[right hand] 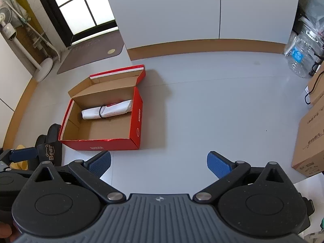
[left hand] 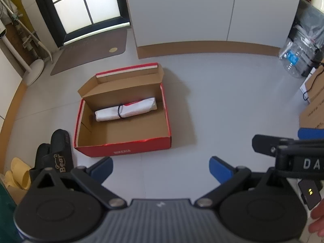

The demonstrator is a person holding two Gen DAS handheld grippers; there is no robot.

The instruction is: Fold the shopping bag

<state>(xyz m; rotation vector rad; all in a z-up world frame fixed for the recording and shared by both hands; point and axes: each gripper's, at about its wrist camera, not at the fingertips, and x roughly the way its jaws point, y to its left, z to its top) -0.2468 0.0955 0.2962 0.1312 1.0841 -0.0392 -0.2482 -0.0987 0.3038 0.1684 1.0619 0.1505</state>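
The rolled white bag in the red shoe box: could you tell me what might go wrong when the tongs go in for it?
1. The rolled white bag lies against the back wall of the red shoe box, under the raised lid; the tongs could catch that flap.
2. A dark band binds the roll; a grasp on it may slip or unroll the bag.
3. Both the left tongs and the right tongs are open and apart from the box; the light box may slide.
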